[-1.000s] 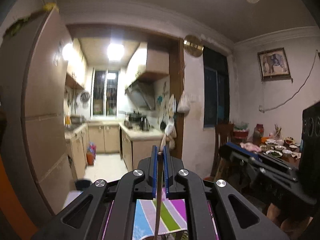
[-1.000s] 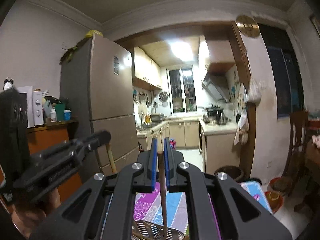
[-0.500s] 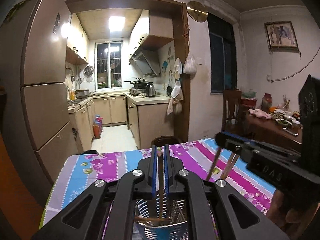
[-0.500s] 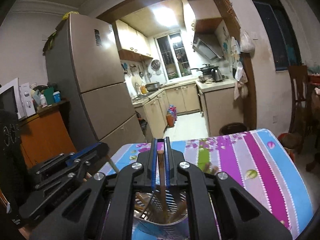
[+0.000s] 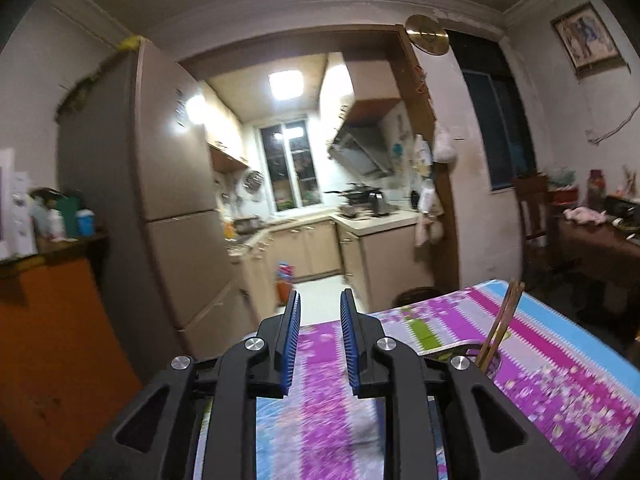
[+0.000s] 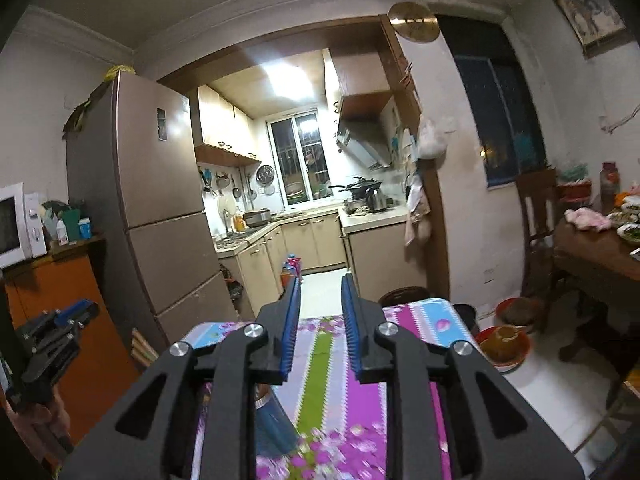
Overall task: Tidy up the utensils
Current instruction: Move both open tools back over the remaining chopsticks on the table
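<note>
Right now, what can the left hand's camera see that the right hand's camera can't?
Only the left wrist view shows the chopsticks standing in a metal holder on the table. Only the right wrist view shows the microwave, a blue bottle lying on the cloth, and the left gripper from the side. Both show the striped tablecloth, the fridge, the kitchen window, and open, empty jaws; both have just been opening.

Both hand-held grippers, left (image 5: 319,336) and right (image 6: 320,320), just opened, empty.
</note>
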{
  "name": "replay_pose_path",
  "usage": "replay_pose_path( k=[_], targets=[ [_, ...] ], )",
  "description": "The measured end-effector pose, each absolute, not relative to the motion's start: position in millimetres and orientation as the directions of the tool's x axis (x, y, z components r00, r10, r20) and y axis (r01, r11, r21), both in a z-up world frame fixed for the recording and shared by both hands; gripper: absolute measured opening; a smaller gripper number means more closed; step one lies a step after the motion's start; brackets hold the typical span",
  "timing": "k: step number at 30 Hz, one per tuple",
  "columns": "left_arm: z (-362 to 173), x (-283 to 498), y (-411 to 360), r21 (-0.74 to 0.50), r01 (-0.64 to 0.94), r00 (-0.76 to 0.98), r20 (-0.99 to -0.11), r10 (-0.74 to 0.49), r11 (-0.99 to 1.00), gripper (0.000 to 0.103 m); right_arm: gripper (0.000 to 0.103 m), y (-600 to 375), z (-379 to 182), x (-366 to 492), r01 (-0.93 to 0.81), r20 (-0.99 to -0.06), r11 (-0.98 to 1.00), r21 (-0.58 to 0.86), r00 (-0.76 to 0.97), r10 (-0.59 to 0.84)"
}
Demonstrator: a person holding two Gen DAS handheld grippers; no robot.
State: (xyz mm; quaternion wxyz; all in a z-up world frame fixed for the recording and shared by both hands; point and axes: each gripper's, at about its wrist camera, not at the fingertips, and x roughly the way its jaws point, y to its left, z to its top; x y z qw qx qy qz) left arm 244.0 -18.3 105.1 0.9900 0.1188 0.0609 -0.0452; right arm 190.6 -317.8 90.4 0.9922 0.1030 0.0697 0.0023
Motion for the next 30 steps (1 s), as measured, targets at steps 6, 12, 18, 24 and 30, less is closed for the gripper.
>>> replay_pose_path(
  k=[6,12,18,24,30],
  targets=[
    [92,175,-8,0.26,0.01,0.997,-0.078,0.01,0.966,0.022,0.04,-292,64,131,-0.022,-0.164,0.989,0.144,0.985,0.046],
    [75,135,-6,0.264,-0.035,0.995,-0.08,0.058,0.964,0.022,0.042,-254,31,93,-0.066,-0.206,0.996,0.068,0.975,0.078],
    [62,112,-3,0.271,-0.054,0.995,-0.07,0.076,0.961,0.022,0.051,-226,7,72,-0.082,-0.232,0.996,-0.021,0.97,0.075],
    [57,101,-2,0.268,-0.062,0.994,-0.067,0.083,0.962,0.022,0.051,-213,-8,65,-0.102,-0.27,0.994,-0.047,0.959,0.086],
    [56,98,-1,0.271,-0.074,0.994,-0.059,0.093,0.96,0.022,0.051,-208,-16,61,-0.108,-0.288,0.992,-0.061,0.954,0.086]
  ],
)
